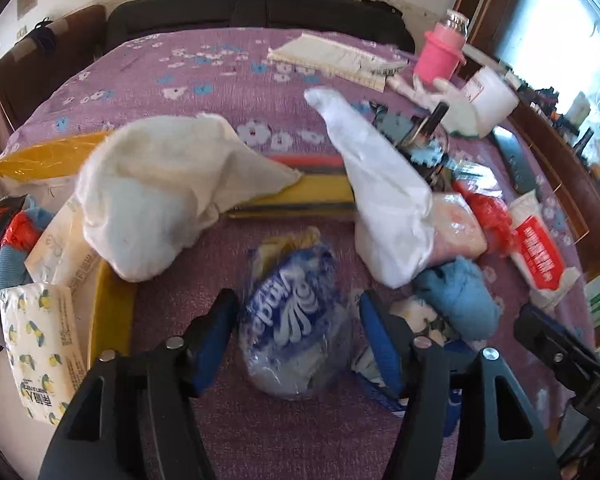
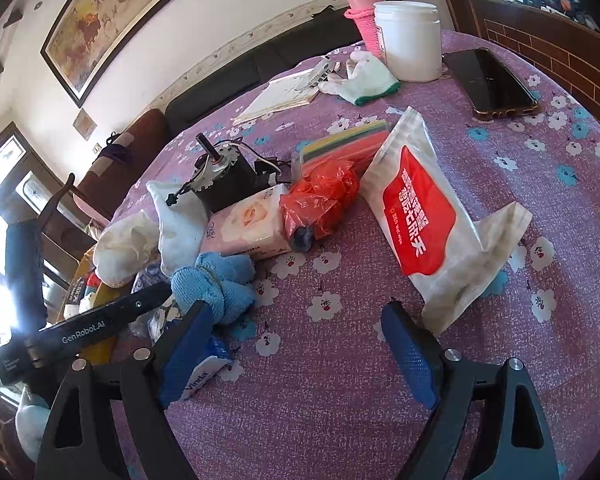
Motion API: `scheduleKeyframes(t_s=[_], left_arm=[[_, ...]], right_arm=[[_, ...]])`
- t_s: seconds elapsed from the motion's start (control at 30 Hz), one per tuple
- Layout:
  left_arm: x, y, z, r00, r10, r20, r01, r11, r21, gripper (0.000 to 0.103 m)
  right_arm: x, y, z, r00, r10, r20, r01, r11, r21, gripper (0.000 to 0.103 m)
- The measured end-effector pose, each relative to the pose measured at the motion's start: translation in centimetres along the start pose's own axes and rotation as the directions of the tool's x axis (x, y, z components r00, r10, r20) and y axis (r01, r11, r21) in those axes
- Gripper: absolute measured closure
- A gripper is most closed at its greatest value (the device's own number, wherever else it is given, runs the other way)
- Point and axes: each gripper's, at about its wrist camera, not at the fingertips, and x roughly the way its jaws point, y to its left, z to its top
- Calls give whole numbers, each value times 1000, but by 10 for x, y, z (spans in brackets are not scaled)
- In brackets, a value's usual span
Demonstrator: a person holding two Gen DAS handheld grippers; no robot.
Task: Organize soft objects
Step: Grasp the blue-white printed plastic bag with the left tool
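Observation:
My left gripper (image 1: pixel 298 332) points down over a blue Vinda tissue pack (image 1: pixel 292 320) lying on the purple flowered cloth (image 1: pixel 220 420). The pack sits between the blue pads (image 1: pixel 216 336), which stand close to its sides with a slim gap showing. Beyond it, a white cloth (image 1: pixel 152 200) drapes over a yellow box (image 1: pixel 112 308), where a lemon-print tissue pack (image 1: pixel 40 348) lies. My right gripper (image 2: pixel 300 344) hangs open above bare cloth with nothing between its fingers. A blue towel (image 2: pixel 220 284) and a red-and-white wet-wipes pack (image 2: pixel 424 216) flank it.
A pink tissue pack (image 2: pixel 252 228), red plastic bag (image 2: pixel 320 196), black motor (image 2: pixel 228 184) and white sock (image 2: pixel 180 232) crowd the middle. Farther back are a phone (image 2: pixel 492 80), white jar (image 2: pixel 408 40), pink bottle (image 2: pixel 360 8), glove (image 2: pixel 364 76) and notebook (image 2: pixel 284 96).

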Motion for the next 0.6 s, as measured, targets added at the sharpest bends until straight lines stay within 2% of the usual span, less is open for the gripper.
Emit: scheduleKeyframes(t_s=[0.03, 0.07, 0.1, 0.17, 0.3, 0.47, 0.6], left_arm=[[0, 0, 0, 1000, 4, 3, -4, 1000, 1, 41], [0, 1, 0, 1000, 5, 6, -5, 1000, -5, 52], [-2, 3, -1, 1000, 0, 6, 0, 1000, -20, 56], [-9, 10, -3, 999, -53, 5, 53, 996, -68, 56], [-41, 14, -15, 992, -112, 59, 117, 990, -84, 56], [-91, 25, -40, 967, -219, 131, 235, 964, -121, 55], [-119, 46, -61, 951, -255, 175, 283, 946, -160, 55]], right_arm=[[1, 1, 0, 1000, -5, 0, 5, 1000, -8, 12], [1, 2, 0, 1000, -10, -1, 10, 1000, -14, 12], [2, 3, -1, 1000, -13, -1, 13, 1000, -19, 11], [3, 5, 0, 1000, -17, -1, 17, 1000, -25, 11], [4, 5, -1, 1000, -20, -1, 20, 999, -31, 10], [5, 8, -1, 1000, -17, -7, 17, 999, -37, 9], [8, 26, -6, 997, 6, -78, -15, 994, -104, 8]])
